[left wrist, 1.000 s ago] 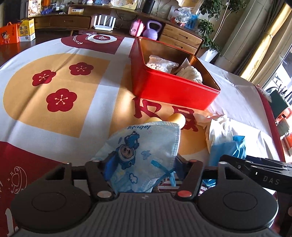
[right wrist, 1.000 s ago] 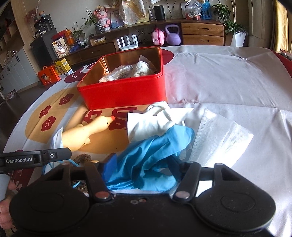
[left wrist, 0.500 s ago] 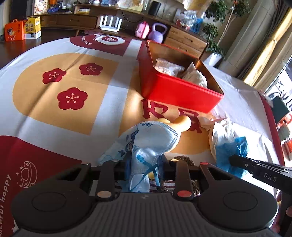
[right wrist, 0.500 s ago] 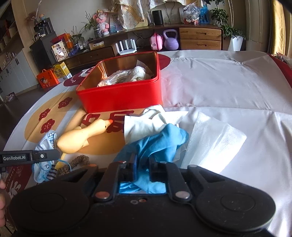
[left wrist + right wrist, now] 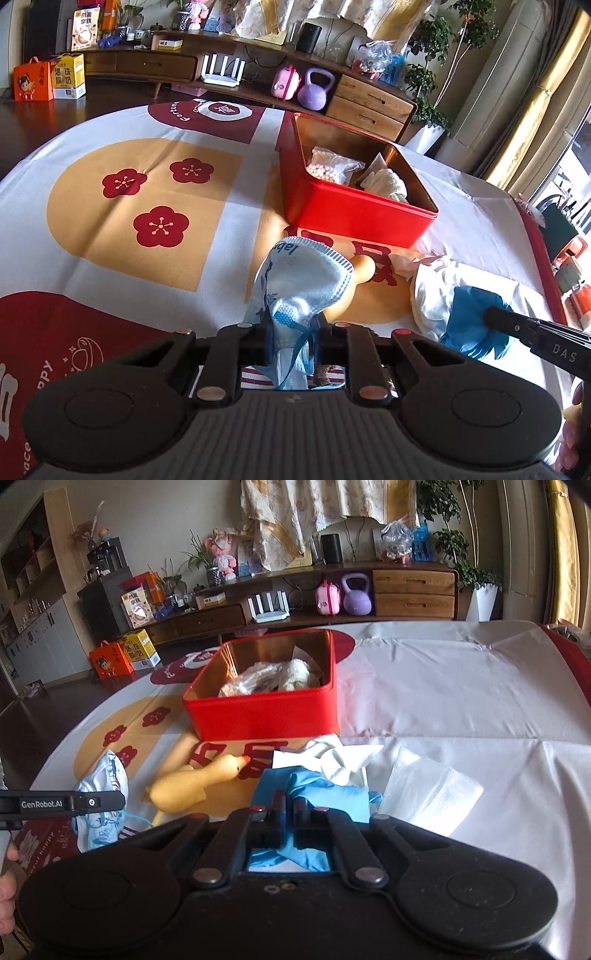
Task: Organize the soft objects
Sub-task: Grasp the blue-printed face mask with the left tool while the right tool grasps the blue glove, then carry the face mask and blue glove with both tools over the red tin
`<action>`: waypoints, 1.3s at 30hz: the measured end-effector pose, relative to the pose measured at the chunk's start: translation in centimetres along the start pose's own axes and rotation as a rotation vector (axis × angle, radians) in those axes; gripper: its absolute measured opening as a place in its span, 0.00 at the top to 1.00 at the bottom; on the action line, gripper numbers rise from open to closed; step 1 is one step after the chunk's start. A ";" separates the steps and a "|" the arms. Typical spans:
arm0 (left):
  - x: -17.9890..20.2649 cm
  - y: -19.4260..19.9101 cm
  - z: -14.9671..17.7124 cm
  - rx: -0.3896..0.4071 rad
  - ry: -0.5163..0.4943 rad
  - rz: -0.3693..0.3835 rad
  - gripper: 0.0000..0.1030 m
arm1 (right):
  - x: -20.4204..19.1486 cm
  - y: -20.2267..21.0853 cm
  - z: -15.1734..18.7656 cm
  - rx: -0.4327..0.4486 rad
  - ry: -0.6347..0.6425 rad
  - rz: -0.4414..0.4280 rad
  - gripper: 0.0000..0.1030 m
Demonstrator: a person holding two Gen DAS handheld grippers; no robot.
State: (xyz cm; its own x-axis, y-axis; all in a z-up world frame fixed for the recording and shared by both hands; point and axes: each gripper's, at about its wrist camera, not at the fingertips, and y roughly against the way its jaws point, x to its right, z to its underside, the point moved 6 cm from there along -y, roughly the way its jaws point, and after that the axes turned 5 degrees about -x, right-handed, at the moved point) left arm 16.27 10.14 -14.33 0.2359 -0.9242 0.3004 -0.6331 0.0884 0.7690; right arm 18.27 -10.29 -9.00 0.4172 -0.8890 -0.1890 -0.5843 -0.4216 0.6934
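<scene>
near the front edge of the tabletop [image 5: 110, 236], which wears a white cloth printed with a tan panel and red plum blossoms, two hand-held tongs each grip a soft item. the left tongs [image 5: 291, 347] are clamped on a child's pale blue face mask [image 5: 303, 280] with cartoon prints; the mask is bunched between the fingers and stands up off the cloth, its ear loops trailing down. the right tongs [image 5: 290, 816] are clamped on a crumpled blue disposable glove [image 5: 317, 790], the fingers almost together with only thin glove material between them.

between the two grips lies a yellow rubber duck toy [image 5: 199, 779] on its side, its orange beak pointing toward red characters printed on the cloth. just beyond the glove sits a rumpled white cloth [image 5: 332, 757], and to its right a flat, folded white gauze sheet [image 5: 428, 794].

farther back, centred on the tabletop, stands an open red tin box [image 5: 266, 716] with a coppery inner wall. inside it are a clear bag of small white pellets [image 5: 332, 170] on the left and a wad of white fabric [image 5: 388, 184] on the right.

at the left edge of the right wrist view, part of a person's hand [image 5: 7, 886] shows below the left tongs' body. beyond the tabletop, a long wooden sideboard [image 5: 413, 587] holds a purple kettlebell [image 5: 356, 598].
</scene>
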 end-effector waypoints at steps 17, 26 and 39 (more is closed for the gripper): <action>3.2 3.6 -2.3 0.000 -0.058 0.014 0.82 | -2.3 5.1 -4.2 0.090 0.090 -0.091 0.97; 5.6 4.8 -5.4 0.052 -0.126 0.032 0.82 | -3.1 5.8 -7.2 0.125 0.151 -0.101 0.97; 8.6 4.9 -10.0 0.114 -0.227 0.039 0.82 | -3.7 4.9 -11.1 0.157 0.208 -0.086 0.94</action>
State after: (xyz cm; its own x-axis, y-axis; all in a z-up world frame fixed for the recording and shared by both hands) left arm 22.55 6.29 -2.32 0.0469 -0.9817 0.1844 -0.7203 0.0947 0.6871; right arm 21.59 -7.11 2.78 0.5945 -0.7996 -0.0846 -0.6343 -0.5311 0.5618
